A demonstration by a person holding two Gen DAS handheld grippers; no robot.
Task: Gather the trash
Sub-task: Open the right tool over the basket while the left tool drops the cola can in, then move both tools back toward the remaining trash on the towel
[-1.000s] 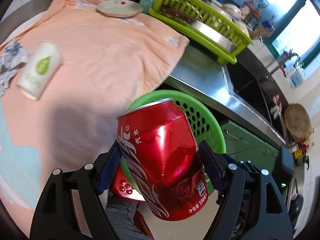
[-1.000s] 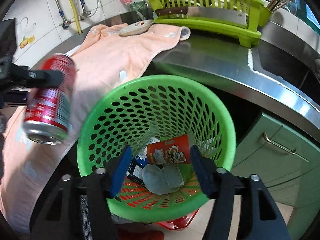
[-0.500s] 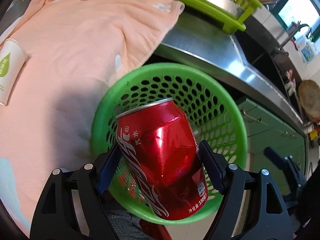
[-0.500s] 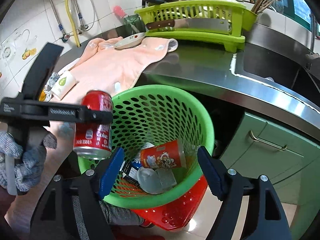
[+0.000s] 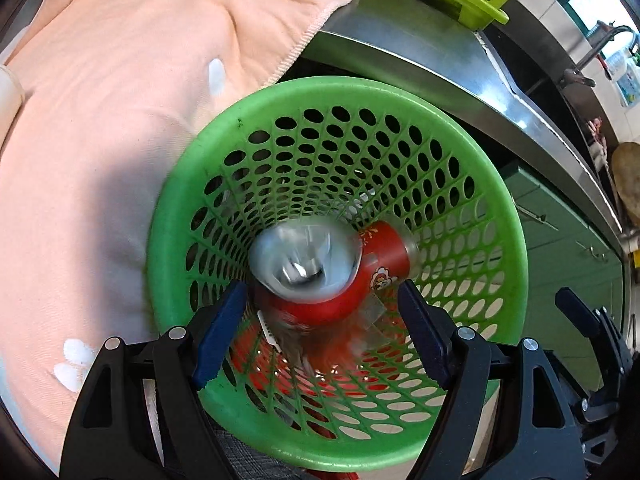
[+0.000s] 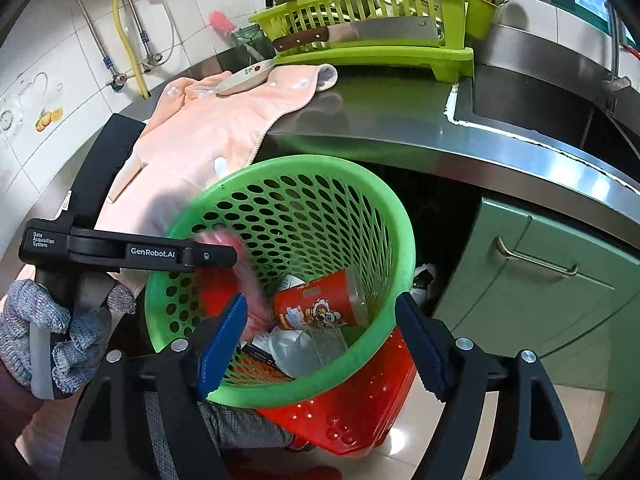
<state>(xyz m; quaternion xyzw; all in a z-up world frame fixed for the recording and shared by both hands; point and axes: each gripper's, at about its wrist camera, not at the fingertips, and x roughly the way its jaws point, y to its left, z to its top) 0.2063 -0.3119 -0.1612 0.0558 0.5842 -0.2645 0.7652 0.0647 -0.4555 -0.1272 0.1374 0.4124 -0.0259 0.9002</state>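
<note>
Black plastic frames carry each gripper, with dark blue pads and silver screws at the pivots. White lettering marks one arm, "GenRobot.AI" and "Data Acquisition System". A grey knitted glove covers the hand.

basket mouth open (counter edge beside)

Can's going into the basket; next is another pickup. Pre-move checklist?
1. The can clear of the left fingers: ok, blurred mid-fall inside the green basket.
2. The left fingers open: ok.
3. The can settled: not ok.
4. The right fingers empty: ok, open.
5. The green basket upright: not ok, tilted.
6. The green basket stable: cannot tell.
</note>
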